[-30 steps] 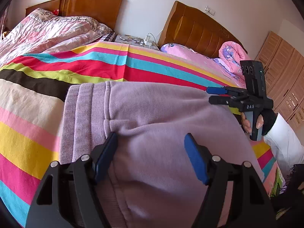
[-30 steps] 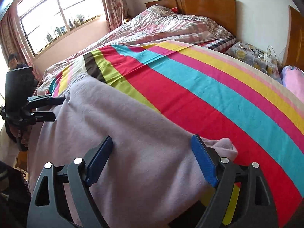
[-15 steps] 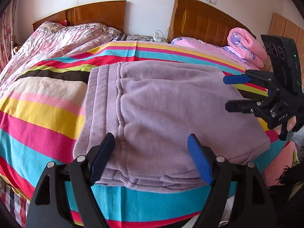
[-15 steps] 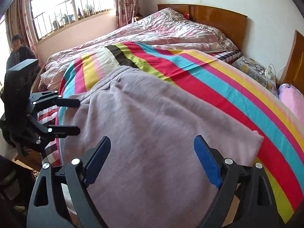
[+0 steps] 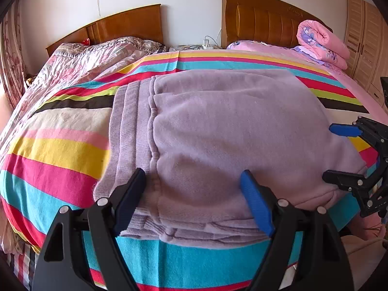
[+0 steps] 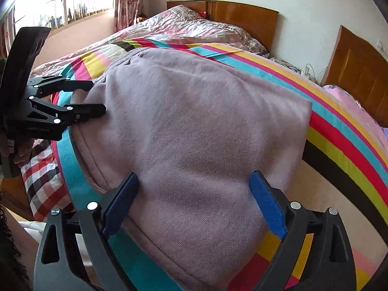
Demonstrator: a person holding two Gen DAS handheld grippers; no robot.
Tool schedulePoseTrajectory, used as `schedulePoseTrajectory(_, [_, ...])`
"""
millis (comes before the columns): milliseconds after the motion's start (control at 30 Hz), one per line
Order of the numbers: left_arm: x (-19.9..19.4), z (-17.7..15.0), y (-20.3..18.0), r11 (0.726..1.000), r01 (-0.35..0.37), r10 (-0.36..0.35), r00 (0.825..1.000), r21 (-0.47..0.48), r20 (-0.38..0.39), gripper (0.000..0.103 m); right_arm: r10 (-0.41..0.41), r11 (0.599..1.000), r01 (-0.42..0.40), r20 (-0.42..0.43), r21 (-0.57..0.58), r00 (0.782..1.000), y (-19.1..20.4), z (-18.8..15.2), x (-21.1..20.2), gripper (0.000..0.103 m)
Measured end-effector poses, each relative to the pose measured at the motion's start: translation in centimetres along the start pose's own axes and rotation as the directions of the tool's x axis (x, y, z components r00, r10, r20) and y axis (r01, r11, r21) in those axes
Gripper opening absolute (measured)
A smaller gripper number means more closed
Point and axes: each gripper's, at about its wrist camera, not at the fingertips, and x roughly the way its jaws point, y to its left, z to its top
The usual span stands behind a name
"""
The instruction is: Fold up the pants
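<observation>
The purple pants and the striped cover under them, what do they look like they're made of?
The purple pants look like thick fleece or sweatshirt knit: matte, slightly fuzzy nap, with a ribbed band along one edge. The striped cover looks like thin, flat woven cloth, probably cotton: smooth, matte, with crisp printed or dyed stripes and no pile. The exact fibre of either can't be told by look.

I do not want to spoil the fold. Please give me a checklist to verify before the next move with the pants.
1. Pants lie folded in layers on the striped blanket: ok.
2. Left gripper open, holding no cloth: ok.
3. Right gripper open, holding no cloth: ok.
4. Waistband edges lined up along the left side: ok.
5. Top surface free of big wrinkles: ok.
6. Layers even at the far edge of the pants: cannot tell.
</observation>
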Motion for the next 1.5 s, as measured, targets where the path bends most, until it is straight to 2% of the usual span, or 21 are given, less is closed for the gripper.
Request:
schedulePoseTrajectory(67, [0.0,-0.1,-0.1,1.000,-0.011,0.011,1.000,0.005,0.008,0.080,-0.034,0.999,0.034,-0.008,-0.010,0.999,0.5,0.2,0.0,0.089])
schedulePoseTrajectory(267, [0.0,-0.3,0.0,1.000,-0.014,0.014,0.999,0.005,0.031,0.080,-0.055,0.997,0.053,0.036,0.050,0.998,0.6,-0.8,-0.2,0.089])
schedulePoseTrajectory(400, [-2.1,0.6,-0.6,1.000,-0.025,0.025,0.999,0.000,0.045,0.079,-0.026,0.997,0.028,-0.040,0.069,0.999,0.4,0.1,-1.7,0.090])
schedulePoseTrajectory(467, [-5.0,2.1,-0.3,0.998,0.044,-0.038,0.988,-0.039,0.148,0.084,0.029,0.994,-0.029,0.003,0.102,1.000,-0.6,1.4,-3.2,0.090])
schedulePoseTrajectory(500, [-5.8,3.4,-0.1,0.998,0.047,-0.038,0.981,-0.043,0.189,0.095,0.025,0.992,-0.030,0.037,0.125,0.999,-1.3,2.4,-3.6,0.090])
schedulePoseTrajectory(533, [-5.9,5.1,-0.1,0.998,0.048,-0.040,0.979,-0.036,0.199,0.101,0.009,0.991,-0.016,0.053,0.135,0.999,-2.0,3.5,-3.5,0.090])
schedulePoseTrajectory(633, [-2.1,10.6,0.1,0.993,0.118,-0.116,0.985,-0.006,0.125,0.101,-0.074,0.988,0.068,0.041,0.138,0.996,-3.6,6.8,-0.9,0.090])
schedulePoseTrajectory(733, [3.7,13.5,0.9,0.989,0.145,-0.145,0.989,-0.026,-0.013,0.101,-0.069,0.983,0.073,-0.029,0.168,0.997,-4.6,7.8,2.0,0.090])
schedulePoseTrajectory(833, [8.1,12.7,2.2,0.992,0.108,-0.113,0.990,-0.061,-0.085,0.101,-0.074,0.985,0.085,-0.081,0.150,0.994,-4.7,6.4,4.2,0.091])
schedulePoseTrajectory(900, [9.4,12.0,3.4,0.987,0.112,-0.123,0.988,-0.119,-0.089,0.100,-0.047,0.987,0.052,-0.035,0.152,0.998,-5.1,5.5,4.3,0.092])
schedulePoseTrajectory(967, [9.3,12.1,3.9,0.983,0.117,-0.127,0.990,-0.143,-0.062,0.101,-0.037,0.985,0.041,-0.030,0.166,0.999,-5.4,5.3,4.2,0.092])
schedulePoseTrajectory(1000, [9.5,12.1,4.0,0.984,0.111,-0.121,0.991,-0.143,-0.064,0.101,-0.043,0.985,0.048,-0.035,0.168,0.998,-5.4,5.4,4.0,0.092])
schedulePoseTrajectory(1067, [9.4,12.0,3.8,0.986,0.098,-0.106,0.993,-0.133,-0.055,0.100,-0.121,0.973,0.129,-0.051,0.192,0.991,-5.0,5.6,2.7,0.092])
schedulePoseTrajectory(1133, [7.8,11.7,4.0,0.986,0.083,-0.082,0.997,-0.147,0.014,0.095,-0.108,0.978,0.104,0.013,0.179,0.994,-3.7,5.5,0.4,0.093])
schedulePoseTrajectory(1200, [4.1,11.2,3.6,0.989,0.075,-0.059,0.991,-0.129,0.120,0.096,-0.096,0.984,0.089,0.039,0.155,0.995,-2.1,4.7,-1.4,0.093])
schedulePoseTrajectory(1267, [0.6,9.8,2.2,0.997,0.033,-0.020,0.984,-0.070,0.179,0.099,-0.089,0.990,0.083,0.053,0.112,0.995,-0.2,3.3,-2.3,0.093])
schedulePoseTrajectory(1300, [-0.1,8.7,1.7,0.999,0.020,-0.011,0.984,-0.050,0.176,0.102,-0.095,0.991,0.091,0.046,0.094,0.994,0.4,2.4,-2.4,0.093])
schedulePoseTrajectory(1400, [1.3,5.2,0.5,0.999,-0.042,0.043,0.996,-0.012,0.075,0.102,-0.135,0.988,0.135,-0.005,0.079,0.991,0.9,-0.2,-0.7,0.094])
schedulePoseTrajectory(1433, [2.5,4.1,0.4,0.998,-0.064,0.064,0.997,-0.007,0.034,0.102,-0.118,0.988,0.114,0.031,0.108,0.993,0.5,-0.8,-0.7,0.095])
schedulePoseTrajectory(1467, [3.2,3.3,0.6,0.997,-0.074,0.074,0.997,-0.012,0.032,0.102,-0.106,0.986,0.100,0.038,0.133,0.994,0.1,-1.2,-0.7,0.096])
schedulePoseTrajectory(1500, [2.9,2.5,0.6,0.997,-0.079,0.079,0.994,-0.007,0.081,0.102,-0.096,0.985,0.090,0.030,0.148,0.995,-0.1,-1.6,-0.9,0.096])
